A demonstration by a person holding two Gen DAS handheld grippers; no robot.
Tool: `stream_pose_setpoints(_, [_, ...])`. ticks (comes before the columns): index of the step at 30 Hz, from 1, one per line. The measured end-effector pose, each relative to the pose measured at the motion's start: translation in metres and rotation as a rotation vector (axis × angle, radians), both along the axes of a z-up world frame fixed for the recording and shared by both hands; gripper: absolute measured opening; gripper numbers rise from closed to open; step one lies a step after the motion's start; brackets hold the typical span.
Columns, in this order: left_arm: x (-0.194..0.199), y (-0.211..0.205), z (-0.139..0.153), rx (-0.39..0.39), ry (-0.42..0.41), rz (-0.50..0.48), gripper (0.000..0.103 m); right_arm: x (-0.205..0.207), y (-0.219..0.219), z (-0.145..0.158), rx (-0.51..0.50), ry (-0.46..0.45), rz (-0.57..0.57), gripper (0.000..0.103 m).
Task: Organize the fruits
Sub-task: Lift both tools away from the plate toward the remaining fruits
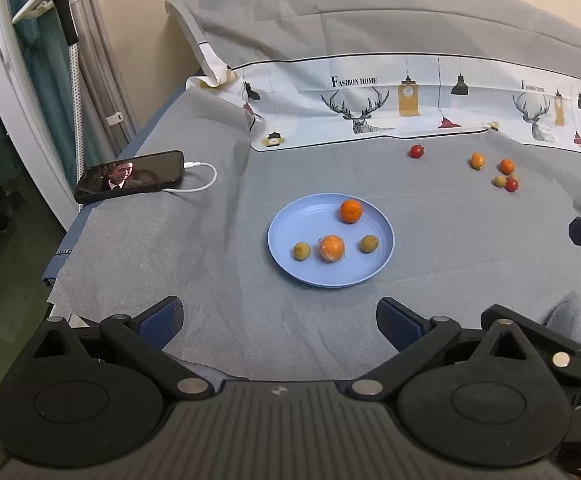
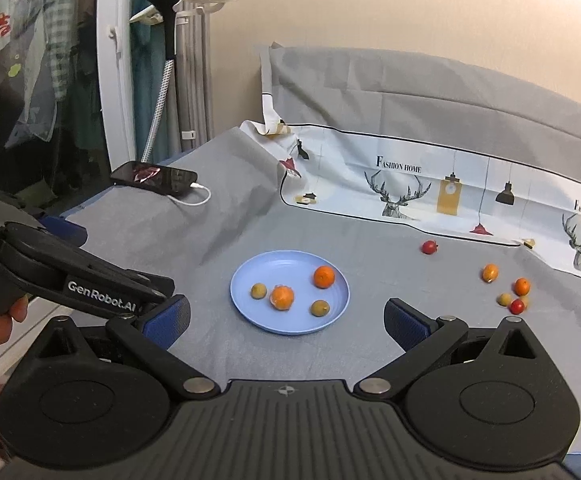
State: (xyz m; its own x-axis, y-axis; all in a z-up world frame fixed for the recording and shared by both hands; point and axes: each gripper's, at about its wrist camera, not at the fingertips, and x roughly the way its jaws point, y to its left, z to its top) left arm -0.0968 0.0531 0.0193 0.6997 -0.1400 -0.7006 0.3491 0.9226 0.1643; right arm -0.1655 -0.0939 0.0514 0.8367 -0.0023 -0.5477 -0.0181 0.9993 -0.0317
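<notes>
A bed covered in grey cloth [image 1: 430, 264] carries everything, with a white deer-printed sheet [image 1: 410, 100] along its far side. Near the middle lies a round light-blue plastic plate [image 1: 290, 220] holding two orange fruits [image 1: 350, 211] and two small green-brown fruits [image 1: 302, 250]. A black phone [image 1: 130, 176] lies charging at the left edge. Well right of the plate sit five loose small fruits [image 1: 506, 174], red, orange and green. The left tool [image 1: 280, 322] and the right tool [image 2: 286, 322] both gape wide, empty, above the near cloth.
</notes>
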Motion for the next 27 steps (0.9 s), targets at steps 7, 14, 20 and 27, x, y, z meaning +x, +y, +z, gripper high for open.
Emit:
stream_pose_setpoints(7, [-0.01, 0.001, 0.006, -0.016, -0.033, -0.011, 0.103, -0.01, 0.003, 0.005, -0.024, -0.021, -0.004, 0.102])
stream_pose_setpoints(14, [-0.007, -0.002, 0.005, -0.02, -0.037, -0.03, 0.103, -0.006, 0.005, 0.003, -0.024, -0.006, -0.021, 0.102])
stream_pose_setpoints(20, [-0.001, -0.019, 0.004, -0.003, -0.025, -0.065, 0.103, -0.005, -0.008, -0.003, 0.01, 0.0, -0.06, 0.102])
stream_pose_setpoints(27, [0.023, -0.05, -0.013, 0.063, 0.059, -0.091, 0.103, 0.008, -0.046, -0.024, 0.103, 0.025, -0.166, 0.102])
